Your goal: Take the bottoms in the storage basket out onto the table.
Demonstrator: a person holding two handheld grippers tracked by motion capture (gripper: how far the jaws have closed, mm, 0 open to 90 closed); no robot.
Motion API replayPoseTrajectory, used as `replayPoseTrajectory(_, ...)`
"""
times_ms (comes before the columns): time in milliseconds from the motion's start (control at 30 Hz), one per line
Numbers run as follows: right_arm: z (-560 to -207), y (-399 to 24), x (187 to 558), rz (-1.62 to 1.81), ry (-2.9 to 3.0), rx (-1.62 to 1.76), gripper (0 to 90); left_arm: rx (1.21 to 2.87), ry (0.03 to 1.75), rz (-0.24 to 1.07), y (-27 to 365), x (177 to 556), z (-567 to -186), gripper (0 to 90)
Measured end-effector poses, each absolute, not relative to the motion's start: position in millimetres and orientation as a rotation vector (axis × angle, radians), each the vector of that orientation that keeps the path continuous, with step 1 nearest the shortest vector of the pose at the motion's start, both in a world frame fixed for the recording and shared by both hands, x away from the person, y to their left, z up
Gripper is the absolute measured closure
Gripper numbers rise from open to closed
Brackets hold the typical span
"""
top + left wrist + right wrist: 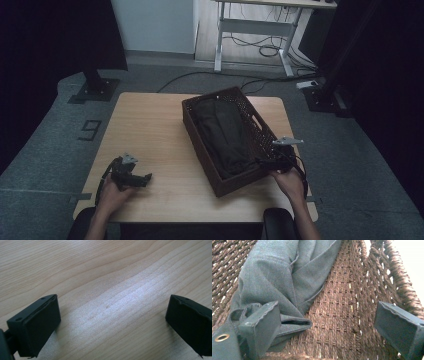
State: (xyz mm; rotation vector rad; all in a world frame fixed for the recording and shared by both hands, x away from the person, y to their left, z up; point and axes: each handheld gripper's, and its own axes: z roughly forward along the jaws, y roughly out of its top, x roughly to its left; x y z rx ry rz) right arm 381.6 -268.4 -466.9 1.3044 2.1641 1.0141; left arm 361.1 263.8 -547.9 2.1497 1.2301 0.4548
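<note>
A brown woven basket point(260, 131) stands on the right half of the wooden table point(150, 130). A folded dark grey garment point(222, 135) lies inside it. My right gripper point(265, 162) reaches over the basket's near right corner, open, jaws wide apart. In the right gripper view the garment point(279, 277) lies on the basket's woven floor point(337, 315), with its left fingertip point(262, 325) over the fabric's folded edge and a brass eyelet point(222, 337) at lower left. My left gripper point(142, 179) rests low at the table's near left, open over bare wood point(112, 290).
The basket's right wall has a handle cut-out point(259, 120). A desk frame point(260, 30) and cables point(270, 50) stand on the floor beyond the table. A dark stand base point(95, 90) sits at far left. A "9" marking point(90, 130) is on the floor.
</note>
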Motion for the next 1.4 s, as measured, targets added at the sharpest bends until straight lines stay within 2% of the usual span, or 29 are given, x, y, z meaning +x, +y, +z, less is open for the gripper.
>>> replayPoseTrajectory(1400,-468,-302,324,1.01,2.105,1.346,9.2,2.149,1.231,0.454,264,361,-548,0.0)
